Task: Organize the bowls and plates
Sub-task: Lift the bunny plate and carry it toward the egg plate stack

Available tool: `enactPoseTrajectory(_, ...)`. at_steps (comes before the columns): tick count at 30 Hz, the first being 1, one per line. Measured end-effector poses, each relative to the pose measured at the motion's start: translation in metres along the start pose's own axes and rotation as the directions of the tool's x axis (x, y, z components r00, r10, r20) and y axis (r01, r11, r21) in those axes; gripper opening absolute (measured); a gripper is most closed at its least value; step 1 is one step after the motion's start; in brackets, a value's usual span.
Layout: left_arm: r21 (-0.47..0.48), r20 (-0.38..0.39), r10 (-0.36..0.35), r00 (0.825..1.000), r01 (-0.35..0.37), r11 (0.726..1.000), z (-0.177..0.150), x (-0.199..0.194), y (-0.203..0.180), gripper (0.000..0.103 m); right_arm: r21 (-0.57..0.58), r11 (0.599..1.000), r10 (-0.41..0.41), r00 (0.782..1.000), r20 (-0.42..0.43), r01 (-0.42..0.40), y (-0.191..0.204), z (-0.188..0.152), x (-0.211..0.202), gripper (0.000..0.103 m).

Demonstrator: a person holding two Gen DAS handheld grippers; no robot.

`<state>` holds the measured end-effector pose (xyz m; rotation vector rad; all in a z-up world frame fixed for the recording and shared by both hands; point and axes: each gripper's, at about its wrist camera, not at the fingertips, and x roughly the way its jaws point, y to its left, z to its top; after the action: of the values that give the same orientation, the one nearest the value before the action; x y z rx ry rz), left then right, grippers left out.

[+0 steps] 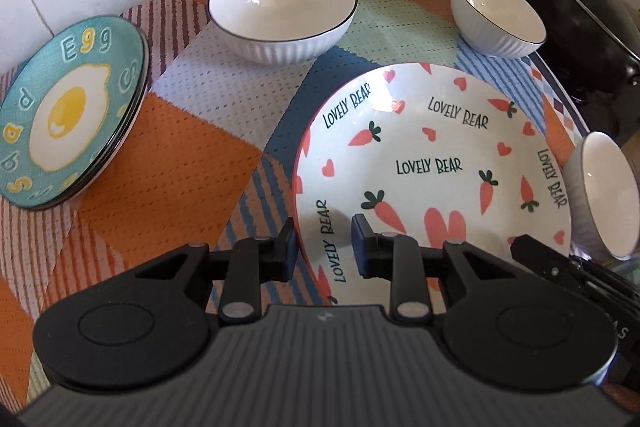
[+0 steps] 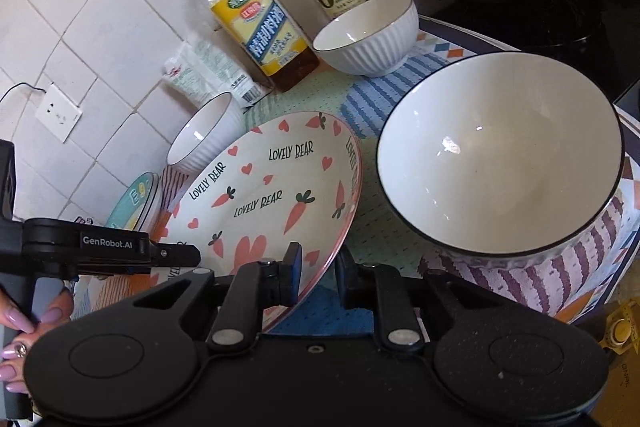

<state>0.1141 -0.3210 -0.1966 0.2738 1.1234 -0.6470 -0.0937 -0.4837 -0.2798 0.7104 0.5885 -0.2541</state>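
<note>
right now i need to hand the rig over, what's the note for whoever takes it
Left gripper: jaws astride the carrot plate rim; I can't tell if they pinch it.
Right gripper: shut on the same plate's opposite rim.
Egg plates already stacked at the left.
Three white ribbed bowls lie apart on the mat: large bowl, small bowl, nearest bowl.
Left: place the carrot plate, nest the bowls.

Black two-finger tool (image 2: 316,277), silver rivets, "GenRobot.AI" marking, pink-painted nails
</note>
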Motion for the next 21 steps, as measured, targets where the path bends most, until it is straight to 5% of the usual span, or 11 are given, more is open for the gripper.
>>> enactPoseTrajectory(21, -0.022, 0.035, -0.005, 0.999, 0.006, 1.000, -0.015, -0.087, 0.055, 0.026, -0.148, 0.987, 0.060, 0.998, -0.026, -0.063, 0.090, 0.013, -0.029, 0.023)
